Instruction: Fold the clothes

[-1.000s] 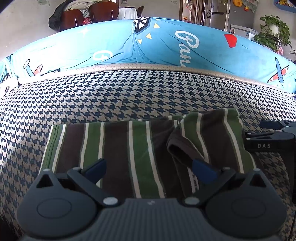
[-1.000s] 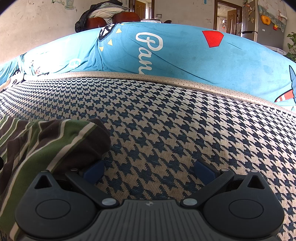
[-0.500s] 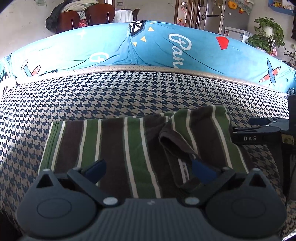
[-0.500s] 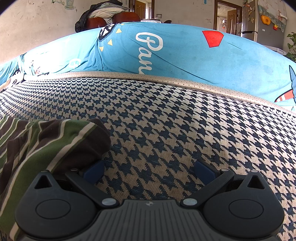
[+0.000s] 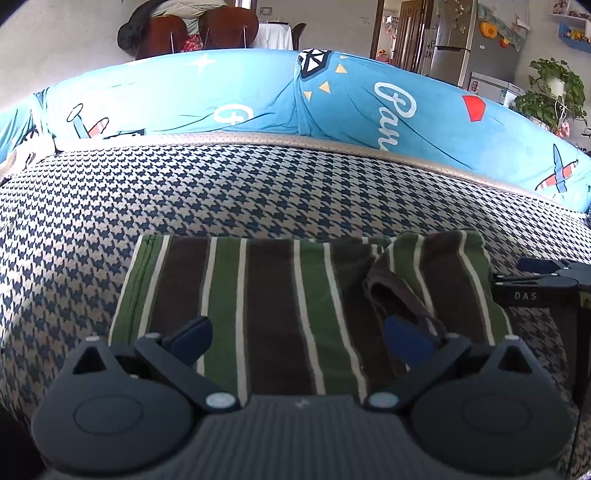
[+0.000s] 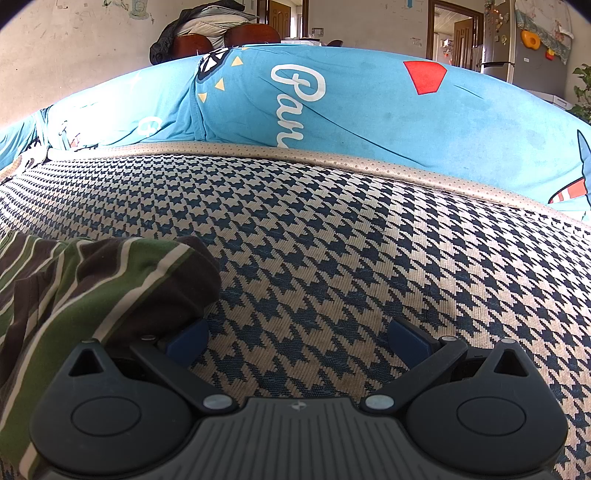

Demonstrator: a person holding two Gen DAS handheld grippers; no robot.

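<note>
A green, brown and white striped garment [image 5: 266, 295] lies folded flat on the houndstooth sofa seat [image 5: 184, 199]. A loose flap is bunched on its right part [image 5: 402, 291]. My left gripper [image 5: 299, 338] is open just above the garment's near edge, holding nothing. My right gripper [image 6: 297, 339] is open over the bare seat [image 6: 332, 258]. The garment's right end [image 6: 110, 280] is bunched against its left finger [image 6: 186, 339]. The right gripper also shows at the right edge of the left wrist view [image 5: 543, 284].
A blue printed cushion [image 5: 295, 99] runs along the back of the seat and shows in the right wrist view [image 6: 369, 103] too. Chairs with piled clothes [image 5: 188, 26], a fridge [image 5: 450, 40] and a potted plant [image 5: 550, 92] stand behind the sofa.
My left gripper has pulled back and shifted left a little, so the garment sits further right in its view. The right gripper and the bunched end have not moved.
</note>
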